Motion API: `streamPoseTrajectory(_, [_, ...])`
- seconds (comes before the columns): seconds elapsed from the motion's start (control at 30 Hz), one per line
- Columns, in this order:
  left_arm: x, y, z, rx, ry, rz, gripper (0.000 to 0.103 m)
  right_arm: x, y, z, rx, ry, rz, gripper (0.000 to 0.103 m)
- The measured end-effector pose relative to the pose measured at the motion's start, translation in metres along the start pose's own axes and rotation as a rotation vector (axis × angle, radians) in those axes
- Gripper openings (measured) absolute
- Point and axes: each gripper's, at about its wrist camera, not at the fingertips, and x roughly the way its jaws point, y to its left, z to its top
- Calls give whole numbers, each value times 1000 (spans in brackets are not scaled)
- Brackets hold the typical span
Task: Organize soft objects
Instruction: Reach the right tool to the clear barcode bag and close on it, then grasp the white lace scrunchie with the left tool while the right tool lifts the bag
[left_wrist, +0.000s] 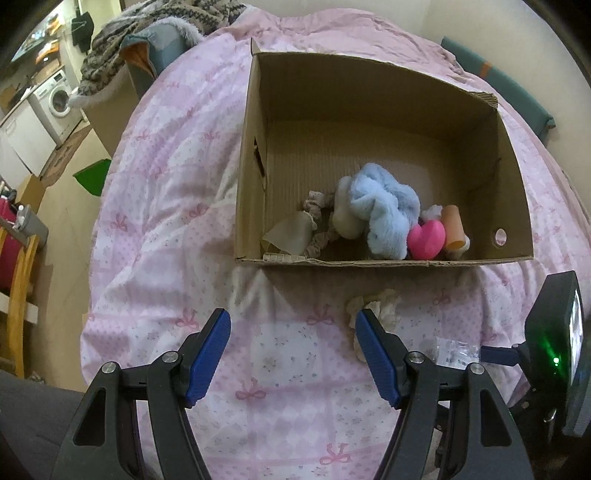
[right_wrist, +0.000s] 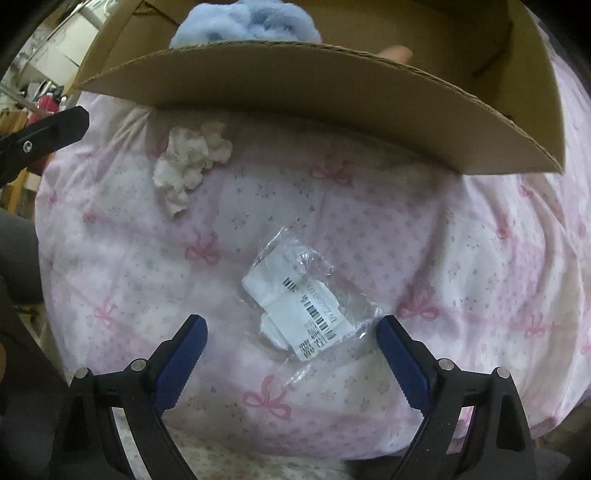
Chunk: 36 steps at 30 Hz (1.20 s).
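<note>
Open brown cardboard box (left_wrist: 369, 122) sits on pink bow-print quilt (left_wrist: 177, 206). Inside, along near wall: fluffy light-blue plush (left_wrist: 384, 210) in the middle, cream plush piece (left_wrist: 345, 214) touching its left side, beige frilly scrunchie (left_wrist: 319, 221) and translucent beige fabric scrap (left_wrist: 288, 232) further left; hot-pink heart-shaped squishy (left_wrist: 426, 240) just right of blue plush, peach cylinder-shaped soft item (left_wrist: 454, 229) beside it.

Outside box, on quilt just in front of near wall: cream ruffled scrunchie (right_wrist: 188, 166), partly hidden behind left gripper's right finger in left wrist view. Clear crinkly plastic packet with white contents and barcode label (right_wrist: 306, 310) lies on quilt nearer, apart from scrunchie.

Left gripper (left_wrist: 293, 332) jaws spread wide, holding nothing, above quilt left of scrunchie. Right gripper (right_wrist: 291, 339) jaws also wide apart, empty, packet lying between and just ahead of the blue fingertips (right_wrist: 192, 339).
</note>
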Motion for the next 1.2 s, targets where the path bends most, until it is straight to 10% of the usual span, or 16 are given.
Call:
streamPoseTrajectory(0.13, [4,-1,1,-4,11,-6,68,1,2,2,-2,-8,-14,85])
streamPoseTrajectory(0.33, [5,-2,2,-8,13,-24,68,-14,-19,3,52,-45,41,31])
streamPoseTrajectory(0.73, [31,-17,-3,-2,125,-129,67,-80,-48,-10,181,-290,194,28])
streamPoseTrajectory(1.03, [68,-51,-6,70,196,-160,67,-78,-68,-8,279,-302,199,28])
streamPoseTrajectory(1.2, [83,-57,-7,80,220,-161,34,-74,-66,-9,277,-294,198,28])
